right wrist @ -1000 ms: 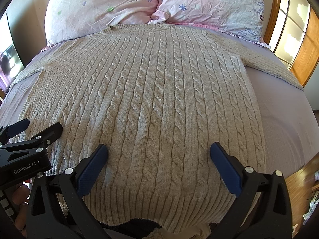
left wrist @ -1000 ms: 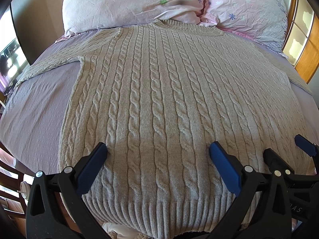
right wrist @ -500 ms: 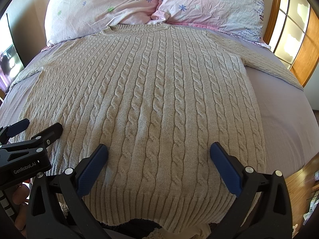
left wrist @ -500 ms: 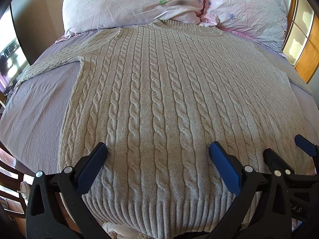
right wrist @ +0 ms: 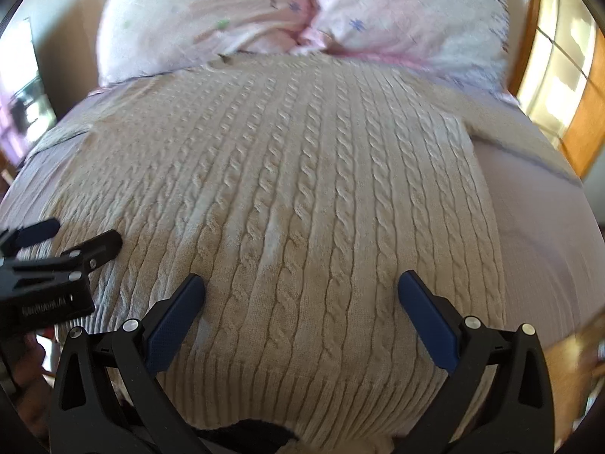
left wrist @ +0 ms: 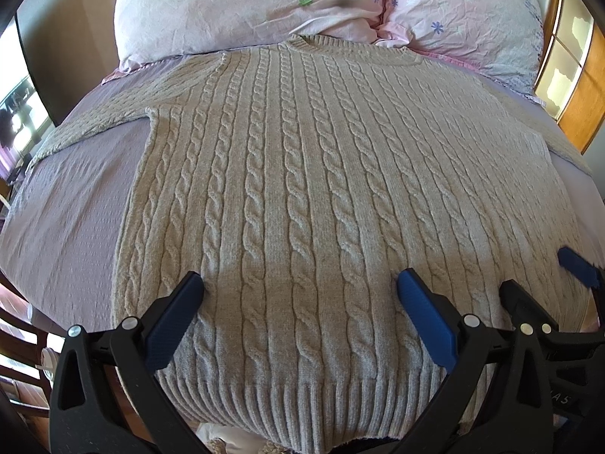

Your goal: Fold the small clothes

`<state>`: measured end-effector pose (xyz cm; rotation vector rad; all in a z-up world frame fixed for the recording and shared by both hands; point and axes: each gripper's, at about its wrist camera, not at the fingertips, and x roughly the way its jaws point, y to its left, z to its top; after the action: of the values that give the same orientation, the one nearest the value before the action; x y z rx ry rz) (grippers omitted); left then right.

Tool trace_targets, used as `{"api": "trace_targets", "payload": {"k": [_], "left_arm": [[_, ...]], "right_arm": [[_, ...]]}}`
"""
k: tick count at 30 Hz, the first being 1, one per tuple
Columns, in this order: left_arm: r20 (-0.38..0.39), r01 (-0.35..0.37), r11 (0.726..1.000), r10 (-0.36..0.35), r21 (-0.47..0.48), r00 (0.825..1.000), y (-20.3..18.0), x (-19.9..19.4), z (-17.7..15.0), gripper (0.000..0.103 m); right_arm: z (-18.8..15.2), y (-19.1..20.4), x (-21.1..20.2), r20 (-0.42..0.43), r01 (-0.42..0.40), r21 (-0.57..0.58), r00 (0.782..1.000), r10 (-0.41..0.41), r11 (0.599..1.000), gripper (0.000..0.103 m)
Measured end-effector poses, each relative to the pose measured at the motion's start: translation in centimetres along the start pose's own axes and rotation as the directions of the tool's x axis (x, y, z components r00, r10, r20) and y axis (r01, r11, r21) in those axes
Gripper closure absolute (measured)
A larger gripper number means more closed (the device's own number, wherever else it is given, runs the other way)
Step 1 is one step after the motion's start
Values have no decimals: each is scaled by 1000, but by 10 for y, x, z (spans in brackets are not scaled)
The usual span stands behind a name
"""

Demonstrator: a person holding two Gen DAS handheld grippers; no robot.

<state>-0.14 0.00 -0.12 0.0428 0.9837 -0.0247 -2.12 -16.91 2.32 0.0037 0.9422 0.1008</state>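
A beige cable-knit sweater (left wrist: 310, 189) lies flat, front up, on the bed, its neck toward the pillows and its ribbed hem nearest me; it also fills the right wrist view (right wrist: 295, 196). Its sleeves spread out to both sides. My left gripper (left wrist: 298, 291) is open and empty above the hem's left part. My right gripper (right wrist: 300, 291) is open and empty above the hem's right part. Each gripper shows at the edge of the other's view: the right one (left wrist: 540, 280) and the left one (right wrist: 72, 234). The right wrist view is motion-blurred.
The sweater lies on a lilac bedsheet (left wrist: 68, 204). Two pink flowered pillows (left wrist: 257, 3) lean at the head of the bed. A wooden-framed window or door (left wrist: 571, 60) stands at the right. A dark wooden chair (left wrist: 15, 344) stands by the bed's lower left.
The right gripper has swung, its view now blurred and turned a little to the right and tilted. The left gripper and the sweater have not moved.
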Motion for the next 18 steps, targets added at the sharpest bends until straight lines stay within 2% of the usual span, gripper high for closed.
{"api": "trace_targets", "payload": {"k": [2,3,4,5,8,9,11,12,13,14,15,16,17,18], "left_arm": [[13,6,1000,-6,3,1000,-2,1,1,2],[21,6,1000,-6,17,1000,-2,0,0,2],[19,9,1000,-10,29,1000,-2,0,1,2],[13,20,999,-21,36,1000,-1,0,3,2],[32,155,987,-153,-37,988,23,-5,16,2],[52,216,973,-212,-82,976,37,-7,22,2],[96,296,943,-284,-152,954,61,-11,31,2],[139,342,918,-319,-202,938,79,-13,36,2],[170,361,900,-327,-243,930,94,-14,40,2],[195,363,888,-318,-281,928,106,-15,44,2],[216,352,882,-295,-314,931,122,-17,48,2],[226,343,882,-280,-324,933,131,-18,51,2],[241,339,882,-269,-327,932,141,-20,54,2],[272,340,883,-257,-324,927,151,-22,56,2]], "right_arm": [[3,-5,1,5,-49,-50,999,49,998,1],[10,-17,1,5,-50,-44,999,50,998,1],[18,-33,-3,32,-15,-15,999,16,1000,1],[32,-63,-14,99,36,50,994,-40,998,1],[55,-143,-36,218,64,259,968,-123,964,1],[64,-188,-41,238,57,391,958,-161,919,1],[71,-255,-40,233,28,563,954,-191,826,1],[73,-299,-34,215,8,664,956,-201,748,11],[72,-327,-27,201,-3,721,958,-204,693,19],[71,-352,-19,187,-16,769,962,-201,639,33],[68,-384,-5,158,-29,828,970,-184,560,40],[64,-402,5,140,-35,863,975,-172,504,42],[59,-425,20,128,-54,906,981,-149,420,48],[57,-433,27,120,-58,922,983,-141,383,51]]}}
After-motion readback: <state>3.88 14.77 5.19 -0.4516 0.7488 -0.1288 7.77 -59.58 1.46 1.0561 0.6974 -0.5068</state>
